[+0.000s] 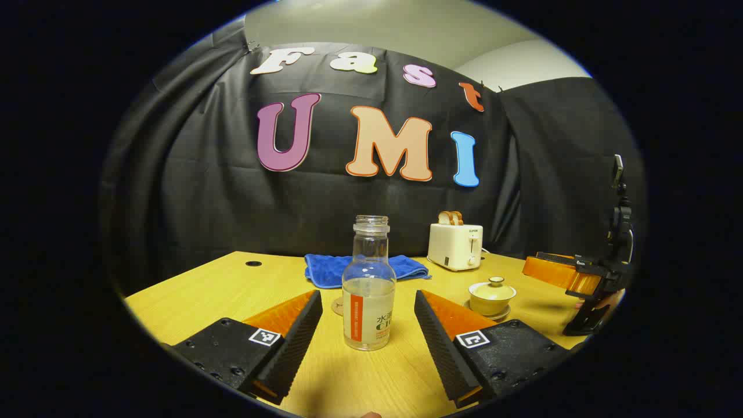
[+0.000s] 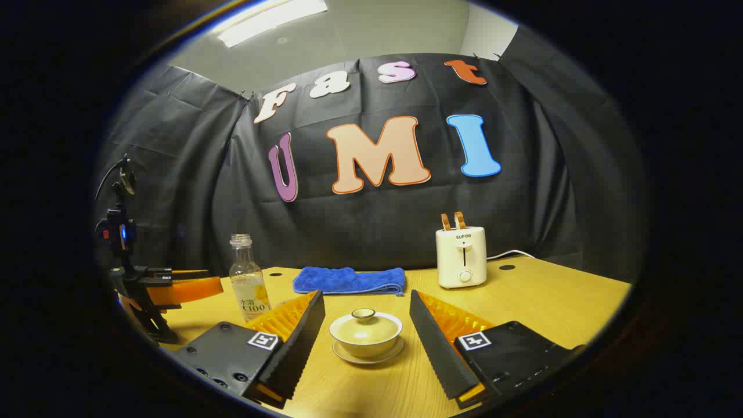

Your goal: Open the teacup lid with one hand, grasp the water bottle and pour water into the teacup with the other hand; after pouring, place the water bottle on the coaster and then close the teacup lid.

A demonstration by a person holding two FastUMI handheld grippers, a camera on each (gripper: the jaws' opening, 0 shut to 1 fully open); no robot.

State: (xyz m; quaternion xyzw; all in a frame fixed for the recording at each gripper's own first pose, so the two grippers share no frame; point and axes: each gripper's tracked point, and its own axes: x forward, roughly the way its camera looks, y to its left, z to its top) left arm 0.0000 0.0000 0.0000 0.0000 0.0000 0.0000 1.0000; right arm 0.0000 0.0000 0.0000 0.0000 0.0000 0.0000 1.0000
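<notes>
An uncapped clear water bottle (image 1: 368,287), about half full, stands on the wooden table between the wide-apart fingers of my left gripper (image 1: 367,342), which is open and not touching it. A coaster (image 1: 338,306) peeks out just behind the bottle's left side. The pale yellow teacup (image 2: 365,332) sits lidded on its saucer between the fingers of my open right gripper (image 2: 365,342), untouched. In the left gripper view the teacup (image 1: 492,296) is at the right with the right gripper (image 1: 572,276) beyond it. In the right gripper view the bottle (image 2: 248,284) stands at the left next to the left gripper (image 2: 174,290).
A folded blue cloth (image 1: 363,268) lies at the back of the table (image 1: 197,296). A white toaster (image 2: 461,256) with two slices of bread stands at the back right, its cord trailing off. Small cable holes mark the tabletop near the back edge.
</notes>
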